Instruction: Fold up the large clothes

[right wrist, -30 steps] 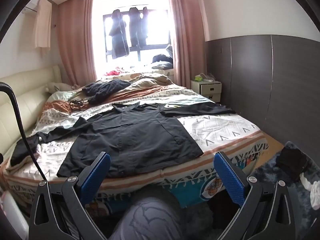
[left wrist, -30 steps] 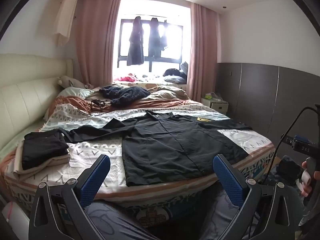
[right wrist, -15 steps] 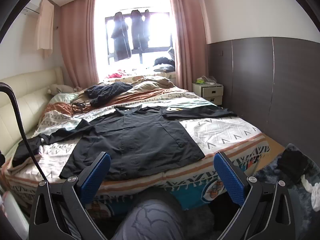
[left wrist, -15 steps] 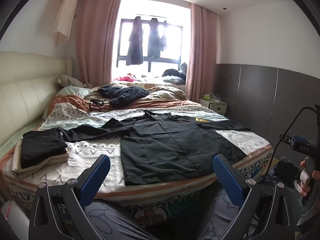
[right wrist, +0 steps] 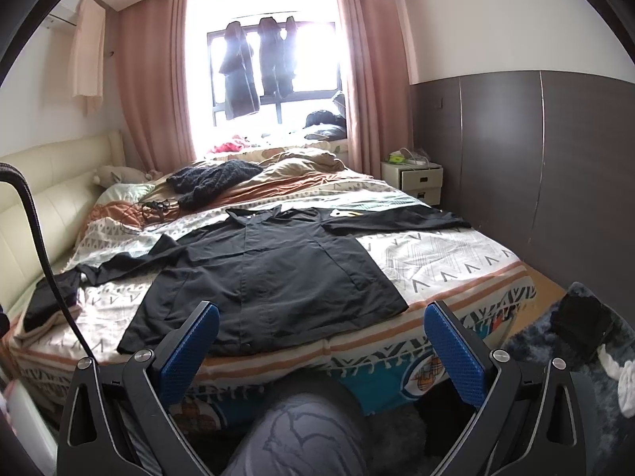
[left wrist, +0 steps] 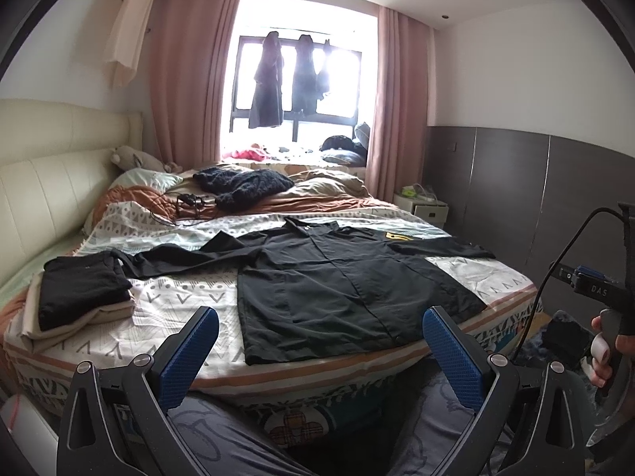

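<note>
A large black button-up shirt (left wrist: 341, 277) (right wrist: 270, 273) lies spread flat on the bed, hem toward me, both sleeves stretched out sideways. My left gripper (left wrist: 319, 341) is held back from the bed's near edge, open, nothing between its blue pads. My right gripper (right wrist: 321, 341) hovers likewise off the bed's foot, open and empty. In the left wrist view a hand (left wrist: 607, 353) holds the right gripper's handle at the far right.
A folded stack with a black garment (left wrist: 79, 297) on top sits at the bed's left. A dark knit pile (left wrist: 242, 184) and cables lie near the pillows. A nightstand (right wrist: 420, 178) stands at the right wall. A knee (right wrist: 301, 432) is below the gripper. Dark items (right wrist: 575, 321) lie on the rug.
Both cameras have risen and tilted slightly, so the bed sits a little lower and farther in view. The shirt has not moved. Both grippers stay open.
</note>
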A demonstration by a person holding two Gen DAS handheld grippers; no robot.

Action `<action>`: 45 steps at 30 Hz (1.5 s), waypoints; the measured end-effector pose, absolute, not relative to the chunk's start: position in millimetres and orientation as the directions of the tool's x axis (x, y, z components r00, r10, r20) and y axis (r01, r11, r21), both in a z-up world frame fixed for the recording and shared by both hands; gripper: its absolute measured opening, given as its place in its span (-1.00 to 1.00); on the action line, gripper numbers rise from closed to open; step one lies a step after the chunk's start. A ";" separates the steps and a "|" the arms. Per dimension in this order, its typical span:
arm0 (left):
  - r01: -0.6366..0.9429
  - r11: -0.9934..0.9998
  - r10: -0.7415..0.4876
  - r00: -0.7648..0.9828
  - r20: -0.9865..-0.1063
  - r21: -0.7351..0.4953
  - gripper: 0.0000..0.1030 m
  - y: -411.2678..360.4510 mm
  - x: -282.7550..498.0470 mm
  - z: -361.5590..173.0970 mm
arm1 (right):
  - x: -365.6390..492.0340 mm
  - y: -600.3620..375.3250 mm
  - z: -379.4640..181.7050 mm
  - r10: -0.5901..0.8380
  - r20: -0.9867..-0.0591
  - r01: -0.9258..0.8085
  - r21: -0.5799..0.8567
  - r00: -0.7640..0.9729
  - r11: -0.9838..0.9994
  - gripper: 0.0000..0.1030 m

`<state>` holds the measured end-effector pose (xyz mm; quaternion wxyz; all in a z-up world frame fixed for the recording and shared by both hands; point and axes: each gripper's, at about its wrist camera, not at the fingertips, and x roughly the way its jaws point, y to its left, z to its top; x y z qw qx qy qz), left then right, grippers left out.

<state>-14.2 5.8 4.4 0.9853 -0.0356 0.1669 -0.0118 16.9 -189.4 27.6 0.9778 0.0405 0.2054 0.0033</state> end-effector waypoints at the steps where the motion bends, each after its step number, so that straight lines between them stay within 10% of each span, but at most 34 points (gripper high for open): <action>1: 0.012 0.997 -0.035 0.944 -0.327 -0.072 0.99 4.9 -14.7 4.4 | 15.9 -188.3 27.3 0.023 -0.401 0.011 0.082 0.916 0.997 1.00; 45: -0.033 0.995 -0.004 0.931 -0.365 -0.095 0.99 31.7 6.0 15.4 | 57.5 -182.6 44.6 0.002 -0.450 0.041 0.084 0.893 0.996 1.00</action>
